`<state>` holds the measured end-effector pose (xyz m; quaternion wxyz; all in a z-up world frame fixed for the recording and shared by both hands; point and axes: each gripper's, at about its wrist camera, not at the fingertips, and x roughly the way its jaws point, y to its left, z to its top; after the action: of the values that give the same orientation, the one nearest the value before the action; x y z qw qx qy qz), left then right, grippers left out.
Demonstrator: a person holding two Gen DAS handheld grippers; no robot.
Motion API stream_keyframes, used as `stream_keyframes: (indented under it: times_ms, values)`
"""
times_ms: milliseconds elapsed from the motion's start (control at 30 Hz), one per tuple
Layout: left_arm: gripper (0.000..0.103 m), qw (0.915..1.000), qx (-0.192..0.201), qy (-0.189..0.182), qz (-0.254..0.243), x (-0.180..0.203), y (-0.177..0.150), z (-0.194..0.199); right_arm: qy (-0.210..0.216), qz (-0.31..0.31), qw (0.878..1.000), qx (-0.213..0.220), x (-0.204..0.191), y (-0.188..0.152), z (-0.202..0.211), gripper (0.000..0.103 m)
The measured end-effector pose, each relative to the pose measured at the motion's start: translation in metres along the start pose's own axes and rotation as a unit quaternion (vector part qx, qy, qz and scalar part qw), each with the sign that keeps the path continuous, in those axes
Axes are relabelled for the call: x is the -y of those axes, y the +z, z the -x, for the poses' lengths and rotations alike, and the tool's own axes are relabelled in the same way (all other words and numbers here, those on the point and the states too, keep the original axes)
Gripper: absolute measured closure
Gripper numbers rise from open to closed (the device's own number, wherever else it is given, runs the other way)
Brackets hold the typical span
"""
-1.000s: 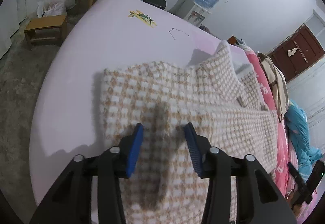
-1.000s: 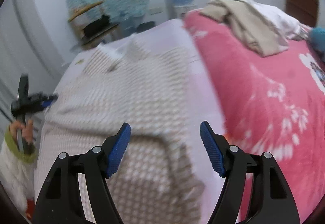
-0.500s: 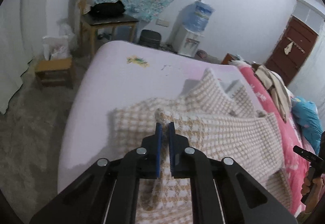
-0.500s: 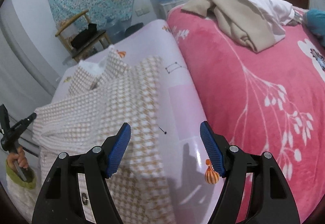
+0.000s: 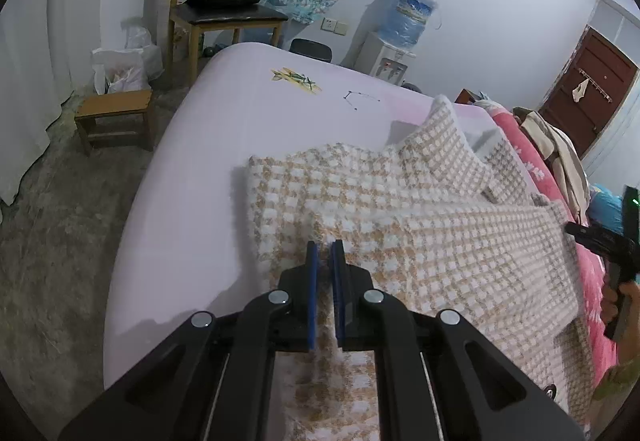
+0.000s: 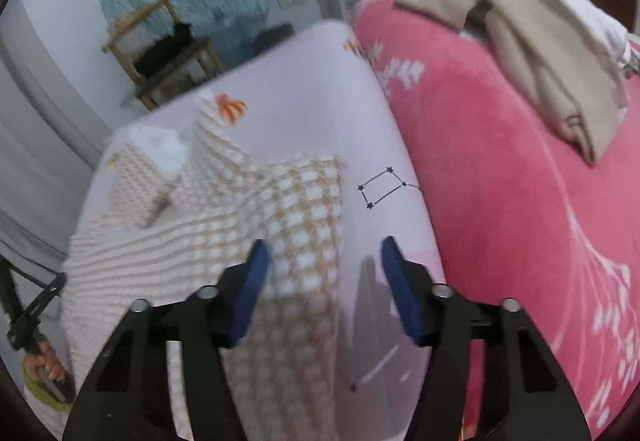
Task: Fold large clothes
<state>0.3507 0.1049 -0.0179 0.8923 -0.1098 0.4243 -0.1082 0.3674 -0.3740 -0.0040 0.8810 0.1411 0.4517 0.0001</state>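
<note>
A large beige and white checked knit garment [image 5: 420,225] lies spread on the pale lilac sheet [image 5: 240,121] of the bed, with one sleeve folded across its body. My left gripper [image 5: 324,253] is shut on a fold of the garment near its left edge. My right gripper [image 6: 324,265] is open and empty, low over the garment's right edge [image 6: 304,209]; its left finger is over the cloth, its right finger over the bare sheet [image 6: 320,93]. The right gripper also shows at the far right of the left wrist view [image 5: 608,241].
A pink flowered blanket [image 6: 520,169] covers the bed to the right, with a pile of beige and white clothes [image 6: 532,41] on it. Beyond the bed stand a wooden chair [image 5: 224,9], a small stool [image 5: 114,109] and a water dispenser [image 5: 400,37].
My left gripper closed on the garment a second ago and still holds it. My right gripper has dropped lower and closer to the garment's right edge, and its jaws have narrowed.
</note>
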Motion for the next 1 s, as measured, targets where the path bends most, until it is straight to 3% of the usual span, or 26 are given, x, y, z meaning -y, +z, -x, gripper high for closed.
stream_keyframes:
  times_ms: [67,167,400,633,733,800,867,1000]
  values:
    - [0.096,1.0000,0.005,0.001,-0.007,0.002,0.000,0.002,0.008,0.008,1.000,-0.006,-0.004,0.002,-0.008,0.078]
    - [0.097,0.9996,0.022,-0.002,-0.018,0.006,0.004,0.010,-0.004,0.036,0.999,0.016,-0.014,0.002,-0.002,0.089]
    - [0.097,0.9973,0.058,0.015,-0.042,0.019,0.030,0.015,-0.023,0.036,0.998,0.055,-0.019,-0.004,0.004,0.092]
    - [0.097,0.9980,0.015,0.043,-0.045,0.009,0.016,-0.012,-0.031,0.029,0.997,0.057,-0.017,-0.004,-0.009,0.092]
    - [0.097,0.9977,0.014,0.048,-0.046,0.009,0.012,-0.013,-0.043,0.038,0.997,0.056,-0.020,-0.004,-0.011,0.087]
    - [0.096,0.9972,0.012,0.054,-0.051,0.011,0.011,-0.015,-0.047,0.046,0.996,0.053,-0.021,-0.004,-0.009,0.076]
    - [0.093,0.9970,0.008,0.057,-0.052,0.011,0.012,-0.014,-0.060,0.048,0.996,0.054,-0.020,-0.003,-0.002,0.055]
    - [0.089,0.9960,0.040,0.066,-0.043,0.009,0.014,0.010,-0.052,0.057,0.993,0.093,-0.017,-0.005,0.040,0.046]
